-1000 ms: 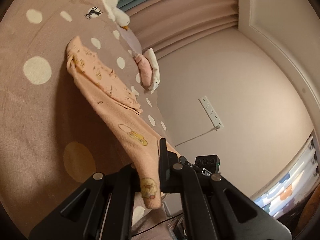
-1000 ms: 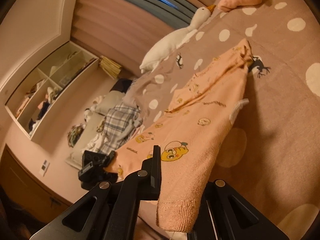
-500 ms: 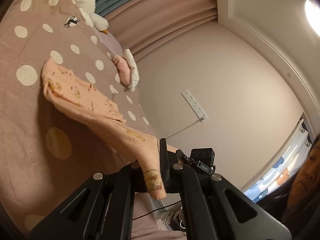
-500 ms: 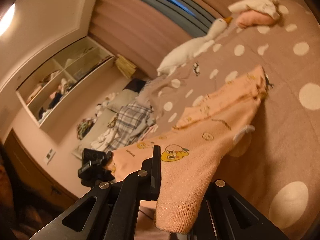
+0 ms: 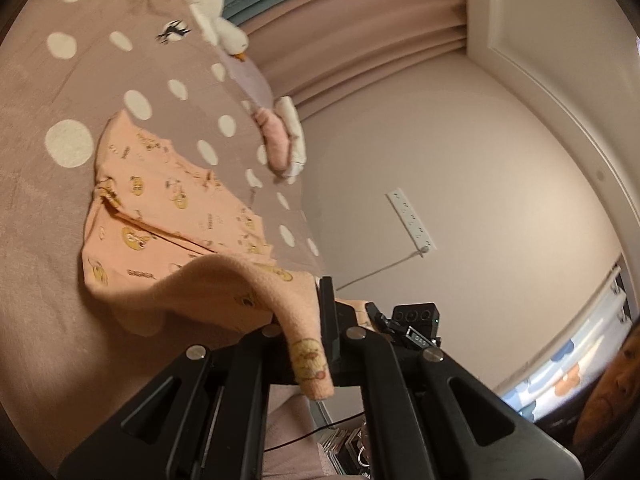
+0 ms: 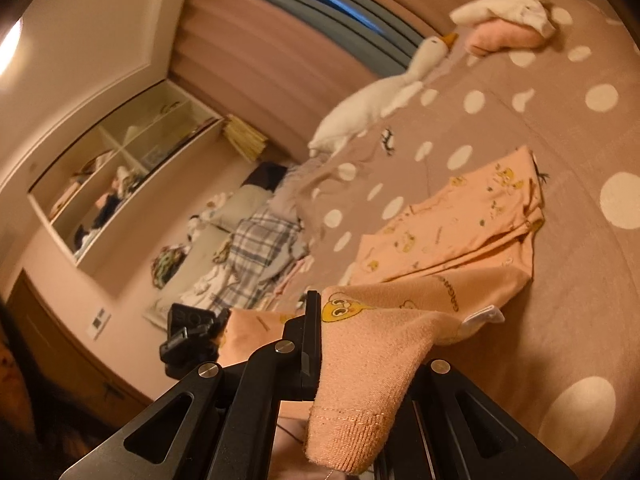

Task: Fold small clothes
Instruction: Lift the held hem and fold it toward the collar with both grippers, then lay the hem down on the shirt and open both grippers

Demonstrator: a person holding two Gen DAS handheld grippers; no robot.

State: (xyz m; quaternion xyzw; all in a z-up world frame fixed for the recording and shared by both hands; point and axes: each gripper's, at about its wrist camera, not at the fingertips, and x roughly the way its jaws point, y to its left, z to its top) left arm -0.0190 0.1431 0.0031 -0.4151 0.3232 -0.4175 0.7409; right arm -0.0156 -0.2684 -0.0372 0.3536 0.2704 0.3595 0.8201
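On bed: peach cartoon-print knit garment (image 5: 168, 216) lying on the dotted brown blanket (image 5: 48, 208).
Left gripper (image 5: 316, 344): clamped on its hem.
Right gripper (image 6: 352, 360): clamped likewise, fingertips hidden by cloth.

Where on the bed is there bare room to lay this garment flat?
Bare dotted bedspread right of the peach garment, and between it and the goose toy. Crowded: the folded pile beyond the goose, the plaid clothes heap at the left edge.

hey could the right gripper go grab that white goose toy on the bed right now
Probably not as things stand. The right gripper is shut on the hem of the peach garment, as is the left gripper. The goose lies far up the bedspread, unobstructed, but the jaws are occupied.
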